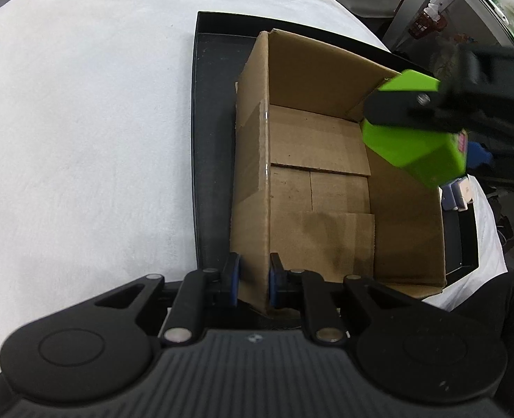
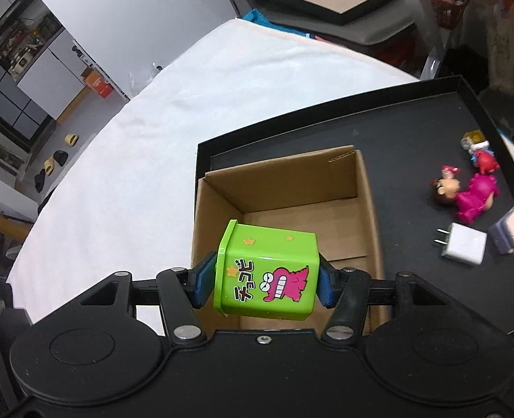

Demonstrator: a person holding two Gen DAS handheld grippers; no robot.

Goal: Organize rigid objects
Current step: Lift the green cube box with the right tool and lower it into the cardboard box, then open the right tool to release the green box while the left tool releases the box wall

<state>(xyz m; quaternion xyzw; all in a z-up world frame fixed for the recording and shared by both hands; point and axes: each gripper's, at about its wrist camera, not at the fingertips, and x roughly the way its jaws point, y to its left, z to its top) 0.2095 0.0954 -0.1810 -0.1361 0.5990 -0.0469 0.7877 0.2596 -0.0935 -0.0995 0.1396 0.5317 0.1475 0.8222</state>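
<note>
- The near wall of the cardboard box (image 1: pixel 250 188) was gripped by the left tongs (image 1: pixel 253 280), one pad on each side.
- The green tin (image 2: pixel 267 271) was held clenched in the right tongs (image 2: pixel 264 284), poised over the open box, not yet released.
- The box interior was seen bare, so the sorting was judged barely begun.
- At two o'clock on the black tray (image 2: pixel 413 132), the white charger (image 2: pixel 464 247), grey adapter (image 2: pixel 513 228) and pink figurine (image 2: pixel 473 196) were left to be collected.

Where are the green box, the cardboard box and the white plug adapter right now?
green box (image 2: pixel 271 271): right wrist view, on its printed front face.
cardboard box (image 1: pixel 312 69): left wrist view, on the inner far wall.
white plug adapter (image 2: pixel 464 247): right wrist view, on its top face.
</note>
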